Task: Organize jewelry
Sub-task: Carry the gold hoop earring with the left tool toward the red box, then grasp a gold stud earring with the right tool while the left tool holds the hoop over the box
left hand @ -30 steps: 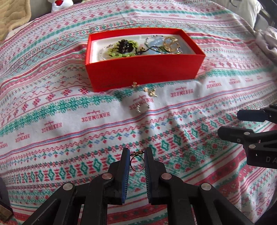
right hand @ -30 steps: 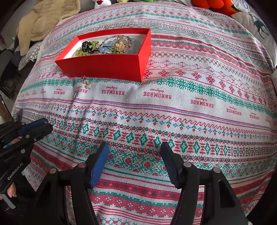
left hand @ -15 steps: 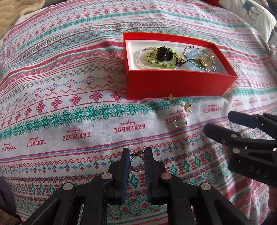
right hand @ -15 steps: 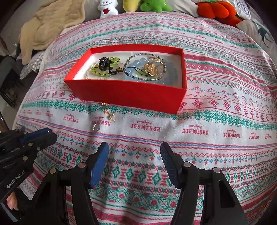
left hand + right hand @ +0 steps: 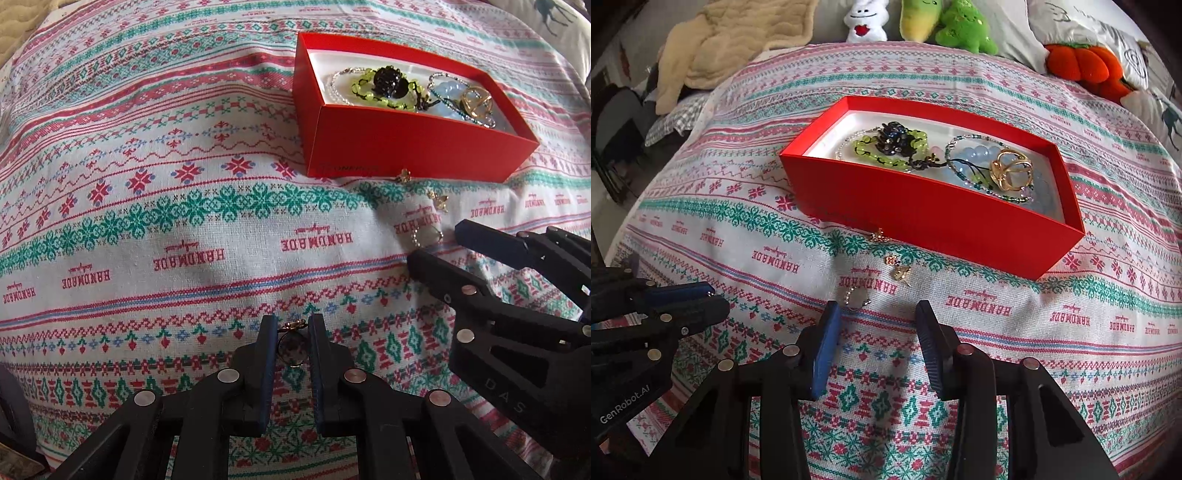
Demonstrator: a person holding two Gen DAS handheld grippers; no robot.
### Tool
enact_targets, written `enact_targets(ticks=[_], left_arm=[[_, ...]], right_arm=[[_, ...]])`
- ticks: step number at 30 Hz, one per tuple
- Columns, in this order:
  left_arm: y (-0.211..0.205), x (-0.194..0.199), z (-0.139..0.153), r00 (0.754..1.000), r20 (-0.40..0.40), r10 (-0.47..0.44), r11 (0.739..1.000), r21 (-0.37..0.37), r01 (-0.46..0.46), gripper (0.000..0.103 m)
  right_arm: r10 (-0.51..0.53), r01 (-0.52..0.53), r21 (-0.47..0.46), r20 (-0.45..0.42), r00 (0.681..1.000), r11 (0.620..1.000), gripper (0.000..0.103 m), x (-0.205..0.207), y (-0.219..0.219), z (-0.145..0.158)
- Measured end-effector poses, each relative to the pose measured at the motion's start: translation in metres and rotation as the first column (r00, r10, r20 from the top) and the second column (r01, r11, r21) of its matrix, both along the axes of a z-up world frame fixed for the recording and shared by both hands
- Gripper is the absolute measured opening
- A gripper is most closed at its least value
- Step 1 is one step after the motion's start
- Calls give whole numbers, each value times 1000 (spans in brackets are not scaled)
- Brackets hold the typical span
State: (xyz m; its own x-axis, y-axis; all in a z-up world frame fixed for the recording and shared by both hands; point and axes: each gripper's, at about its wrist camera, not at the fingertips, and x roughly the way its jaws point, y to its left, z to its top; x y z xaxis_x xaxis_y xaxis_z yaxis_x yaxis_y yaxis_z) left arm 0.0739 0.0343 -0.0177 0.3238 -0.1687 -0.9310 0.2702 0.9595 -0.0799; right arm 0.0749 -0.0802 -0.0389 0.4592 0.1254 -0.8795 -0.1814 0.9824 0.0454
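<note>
My left gripper is shut on a gold hoop earring and holds it above the patterned cloth. A red box with bead bracelets and a gold clip lies ahead to the right; it also shows in the right wrist view. Loose on the cloth before the box lie a small gold stud, a gold charm earring and a silver hoop earring. My right gripper is open, just short of the silver hoop. It shows in the left wrist view.
The bed is covered by a red and green patterned cloth. Plush toys, an orange plush and a beige blanket lie at the far edge. Dark furniture stands off the left side.
Both grippers have moved forward toward the box. The right gripper has come close to the loose earrings. The left gripper still holds the gold hoop.
</note>
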Motion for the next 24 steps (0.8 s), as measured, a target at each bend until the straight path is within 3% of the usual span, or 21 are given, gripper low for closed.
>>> enact_targets(ticks=[4,15,24], left_arm=[[0,-3,-2,1000,-6,-8,1000,-2,8,11],[-3,-4,1,1000,-10,-11,1000,-9,11,11],[-1,-4,0,1000,-7,-5,1000,-4,5,11]], right_arm=[[44,-43,-40,22,999,998,43,-1,14,-4],[50,-47,-63,50,997,997,12,-1,15,-6],[60,-57,-51,52,997,997,5,-3,12,0]])
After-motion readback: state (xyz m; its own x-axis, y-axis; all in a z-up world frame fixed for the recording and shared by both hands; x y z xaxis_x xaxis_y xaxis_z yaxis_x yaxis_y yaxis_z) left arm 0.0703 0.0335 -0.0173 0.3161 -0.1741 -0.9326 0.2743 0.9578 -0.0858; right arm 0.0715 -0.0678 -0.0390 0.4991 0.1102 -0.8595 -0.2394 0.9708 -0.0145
